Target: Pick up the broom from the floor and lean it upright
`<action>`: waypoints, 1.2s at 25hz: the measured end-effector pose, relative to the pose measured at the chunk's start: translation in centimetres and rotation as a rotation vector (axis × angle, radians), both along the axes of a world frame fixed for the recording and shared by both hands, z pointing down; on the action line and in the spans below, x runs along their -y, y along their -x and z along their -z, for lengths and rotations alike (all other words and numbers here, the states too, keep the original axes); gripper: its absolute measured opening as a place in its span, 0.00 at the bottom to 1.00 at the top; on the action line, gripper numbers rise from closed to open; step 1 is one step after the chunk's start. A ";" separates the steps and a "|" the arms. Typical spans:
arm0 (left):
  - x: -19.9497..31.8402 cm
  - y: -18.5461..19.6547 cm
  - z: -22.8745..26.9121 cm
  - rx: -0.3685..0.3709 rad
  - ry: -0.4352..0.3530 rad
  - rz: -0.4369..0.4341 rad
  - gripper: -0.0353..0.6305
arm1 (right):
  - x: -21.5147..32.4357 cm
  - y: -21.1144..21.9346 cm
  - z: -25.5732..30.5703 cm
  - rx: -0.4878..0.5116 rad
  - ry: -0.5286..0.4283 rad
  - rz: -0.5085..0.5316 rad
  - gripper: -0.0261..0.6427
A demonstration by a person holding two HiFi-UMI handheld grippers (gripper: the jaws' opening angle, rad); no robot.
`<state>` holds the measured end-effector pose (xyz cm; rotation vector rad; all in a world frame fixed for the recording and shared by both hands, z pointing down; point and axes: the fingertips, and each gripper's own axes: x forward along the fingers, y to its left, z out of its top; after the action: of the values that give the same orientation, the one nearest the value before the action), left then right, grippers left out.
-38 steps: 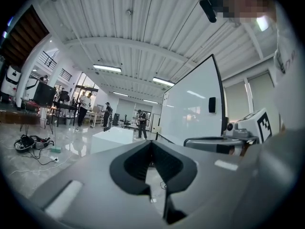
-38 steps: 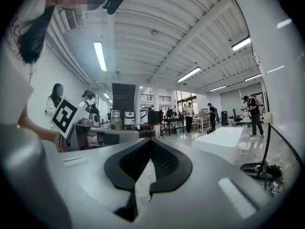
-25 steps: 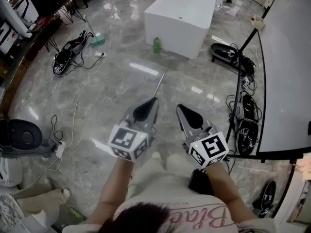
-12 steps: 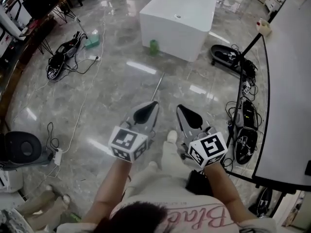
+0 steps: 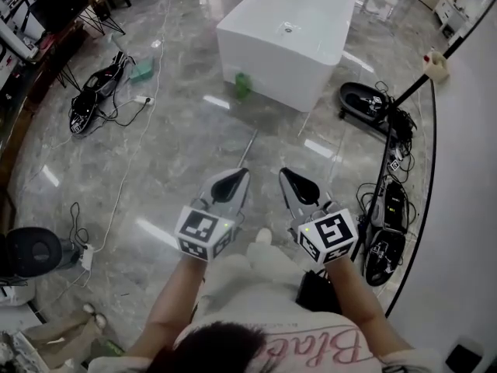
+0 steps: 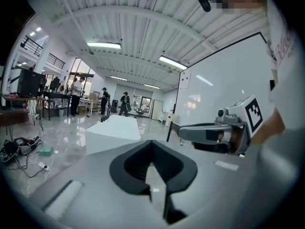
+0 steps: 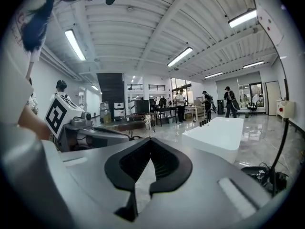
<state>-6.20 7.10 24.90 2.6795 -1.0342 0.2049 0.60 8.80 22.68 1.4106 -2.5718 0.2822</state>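
Note:
In the head view a thin grey broom handle [image 5: 250, 144] lies on the marble floor, running from just ahead of my left gripper toward a white block. Its lower end and the broom head are hidden behind the grippers. My left gripper [image 5: 242, 173] [image 6: 151, 144] is shut and empty, held above the floor with its tip over the near end of the handle. My right gripper [image 5: 284, 172] [image 7: 150, 142] hangs beside it to the right, also shut with nothing in it. Neither touches the handle. Each gripper view shows the other gripper alongside.
A large white block [image 5: 287, 45] stands ahead with a green bottle [image 5: 243, 84] at its foot. Cables and black cases lie at the left [image 5: 93, 92] and right [image 5: 388, 208]. A whiteboard [image 5: 466, 169] runs along the right side. A black round seat [image 5: 31, 251] is near left. People stand far off.
Both grippers and the view have advanced toward the white block, which now sits nearer and lower in the picture. The broom handle lies closer to the left gripper's tip. Both stay shut.

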 end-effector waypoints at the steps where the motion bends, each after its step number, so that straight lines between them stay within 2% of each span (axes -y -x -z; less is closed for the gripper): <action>1: 0.6 -0.5 -0.2 0.004 -0.001 0.003 0.05 | 0.6 -0.5 -0.3 0.000 0.005 0.003 0.04; 6: 3.2 -2.3 -1.5 0.017 0.029 0.019 0.05 | 3.2 -2.4 -1.6 0.014 0.032 0.005 0.04; 12: 6.6 -3.2 -3.3 0.057 0.061 0.005 0.05 | 6.8 -2.2 -3.9 -0.003 0.062 0.048 0.04; 18: 12.1 -3.6 -5.9 0.088 0.098 -0.002 0.05 | 11.9 -3.1 -5.7 -0.006 0.109 0.015 0.04; 23: 16.7 -4.2 -8.1 0.110 0.126 -0.047 0.05 | 16.3 -2.8 -8.5 -0.007 0.163 0.019 0.04; 27: 19.3 -4.8 -11.3 0.122 0.174 -0.096 0.05 | 18.9 -2.6 -11.8 -0.022 0.206 0.002 0.04; 30: 21.2 -4.4 -14.5 0.148 0.235 -0.081 0.05 | 21.0 -3.0 -14.0 0.006 0.248 -0.041 0.04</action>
<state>-1.79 -14.07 39.36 2.5234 -0.8814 0.5149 3.57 -12.15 36.72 1.3732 -2.4133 0.5897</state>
